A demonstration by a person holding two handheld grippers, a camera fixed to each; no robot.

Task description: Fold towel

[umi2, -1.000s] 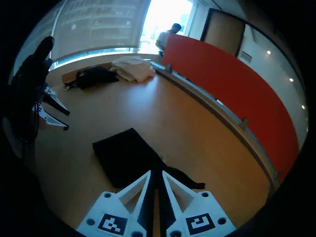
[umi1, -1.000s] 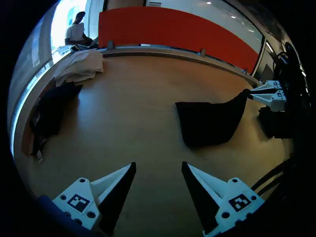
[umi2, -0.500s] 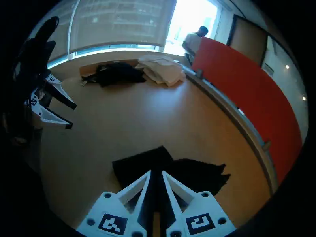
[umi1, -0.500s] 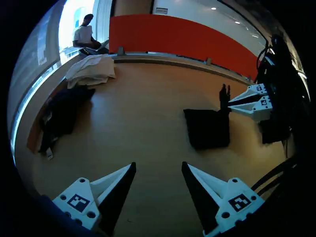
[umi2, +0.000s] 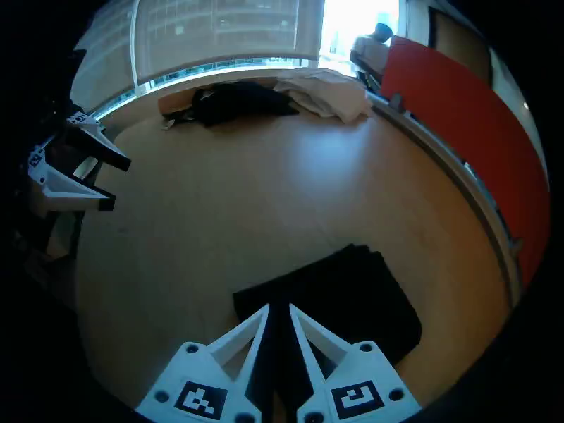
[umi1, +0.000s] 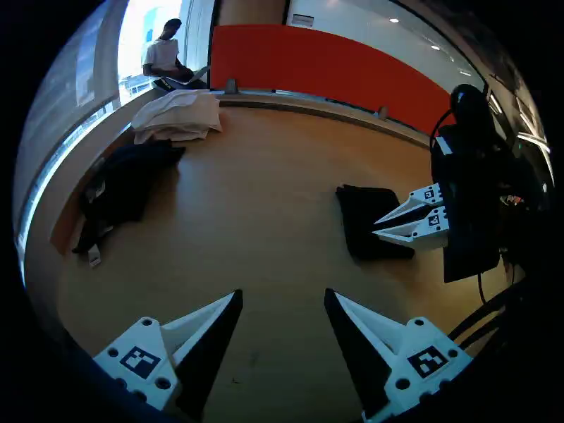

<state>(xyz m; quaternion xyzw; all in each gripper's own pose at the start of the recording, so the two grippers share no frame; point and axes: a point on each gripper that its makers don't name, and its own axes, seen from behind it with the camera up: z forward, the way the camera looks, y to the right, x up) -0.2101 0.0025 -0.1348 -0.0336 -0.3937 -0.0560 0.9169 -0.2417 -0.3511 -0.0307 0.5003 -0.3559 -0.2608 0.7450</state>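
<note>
right gripper (umi2: pixel 278 309): clenched on the near edge of the towel (umi2: pixel 345 296); its two fingers stand almost together, with dark cloth in the thin slot between them.
right gripper, from the left gripper view: the right gripper (umi1: pixel 378 230) reaches in from the right side, low to the surface (umi1: pixel 268 197), with its tips over the right part of the towel (umi1: pixel 356 211).
left gripper (umi1: pixel 282 292): released, its fingers spread wide with nothing between them, over bare wood and well apart from the towel.
left gripper, from the right gripper view: the left gripper (umi2: pixel 120 185) sits at the far left edge, fingers likewise apart, pointing in over the surface.
towel: black, lying flat on the surface as a folded, roughly rectangular pad with rounded corners; a layered edge shows along its far side in the right gripper view.
surface: light brown wood, broad and smooth, with a raised rail along its far edge.
white cloth (umi1: pixel 178 116): a loose heap at the far corner of the surface, near the window (umi2: pixel 225 32).
dark pile (umi1: pixel 127 187): black fabric just beside the white cloth, along the window side, far from the towel.
red panel (umi1: pixel 331 63): upright behind the rail, running along the far edge.
person (umi1: pixel 169 56): seated beyond the corner, in bright light by the window.
</note>
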